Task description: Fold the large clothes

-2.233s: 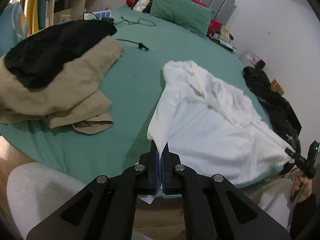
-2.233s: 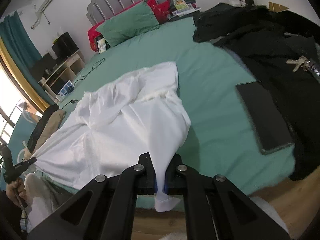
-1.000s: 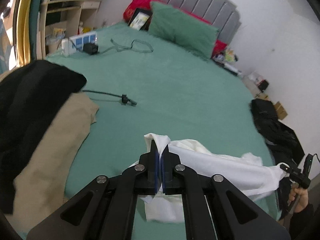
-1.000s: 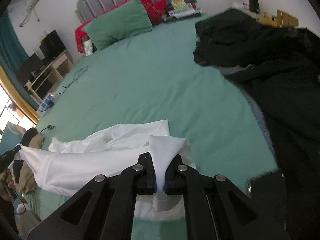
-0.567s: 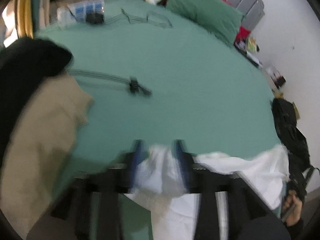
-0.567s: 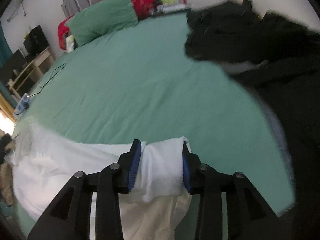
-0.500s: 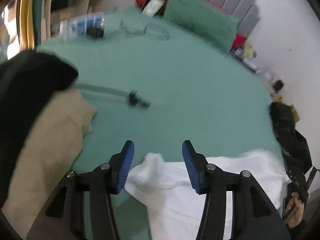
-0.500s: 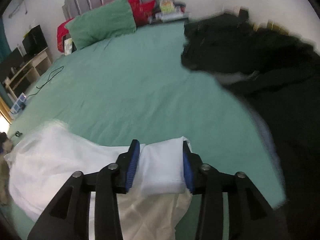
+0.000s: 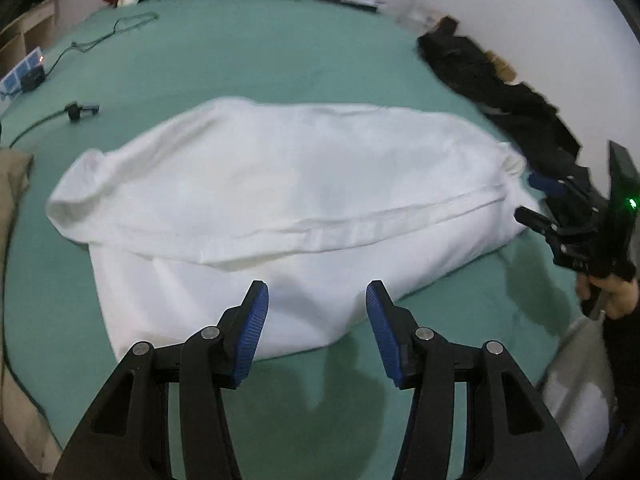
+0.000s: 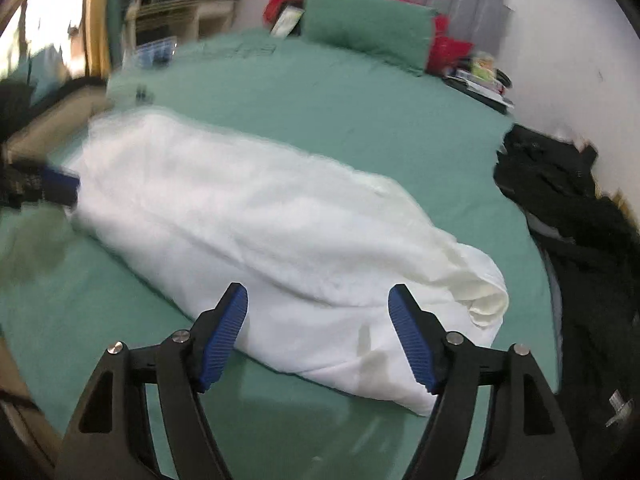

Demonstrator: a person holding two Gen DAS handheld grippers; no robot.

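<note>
A large white garment (image 9: 280, 200) lies folded over once across the green bed (image 9: 280, 60), with a hem seam running along its top layer. My left gripper (image 9: 316, 320) is open and empty, just above the garment's near edge. My right gripper (image 10: 318, 332) is open and empty over the garment's (image 10: 260, 232) near edge by its right end. The right gripper also shows at the right of the left wrist view (image 9: 560, 216). The left gripper shows blurred at the left of the right wrist view (image 10: 52, 184).
A pile of black clothes (image 9: 500, 88) lies on the bed's right side, with keys (image 10: 618, 404) on it. Beige clothing (image 9: 12, 184) lies at the left. A cable with plug (image 9: 80, 110) and a power strip (image 9: 20, 76) lie far left. A green pillow (image 10: 364, 26) is at the headboard.
Both grippers carried the garment's near edge forward over the rest, then opened and let it go. They have pulled back, and the garment now lies folded in half.
</note>
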